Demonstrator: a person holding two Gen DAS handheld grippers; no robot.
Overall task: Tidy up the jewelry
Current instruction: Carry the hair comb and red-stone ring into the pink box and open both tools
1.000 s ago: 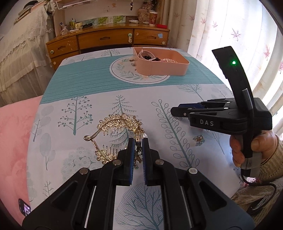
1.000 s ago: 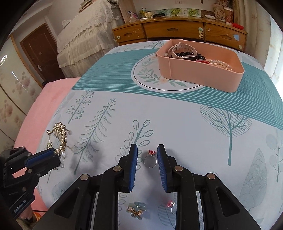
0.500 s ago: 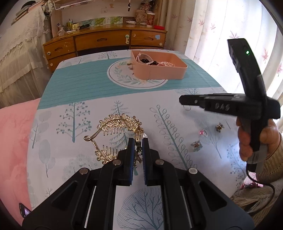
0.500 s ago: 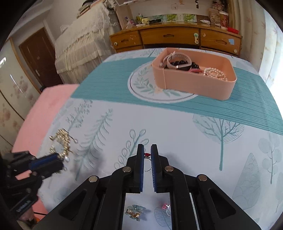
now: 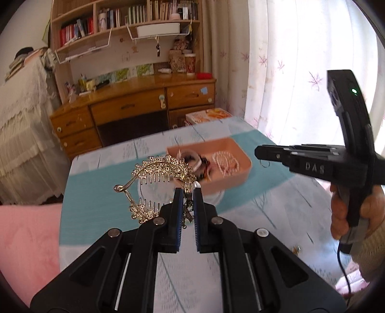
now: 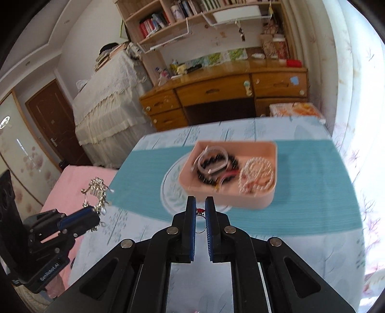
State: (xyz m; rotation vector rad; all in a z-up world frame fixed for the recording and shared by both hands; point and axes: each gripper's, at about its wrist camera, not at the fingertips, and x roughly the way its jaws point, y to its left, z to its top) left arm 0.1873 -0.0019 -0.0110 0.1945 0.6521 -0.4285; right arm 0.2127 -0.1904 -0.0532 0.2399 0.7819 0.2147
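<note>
While both hover, left gripper (image 5: pixel 187 192) pinching one gold hair comb (image 5: pixel 161 171), right gripper (image 6: pixel 200 204) pinching one ring (image 6: pixel 199 211), one pink tray (image 6: pixel 231 199).

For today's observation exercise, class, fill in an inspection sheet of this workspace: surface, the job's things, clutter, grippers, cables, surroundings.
Surface: bed cover with teal band and tree print, blurred.
Job's things: pink tray holding a white band, black beads and pearls; gold hair comb and ring lifted above the cover.
Clutter: small trinket on the cover, too blurred to name.
Grippers: left gripper shut on the hair comb's dangling end; right gripper shut on the ring.
Cables: black cable hanging below the right handle.
Surroundings: wooden desk, bookshelf, curtain, door.
</note>
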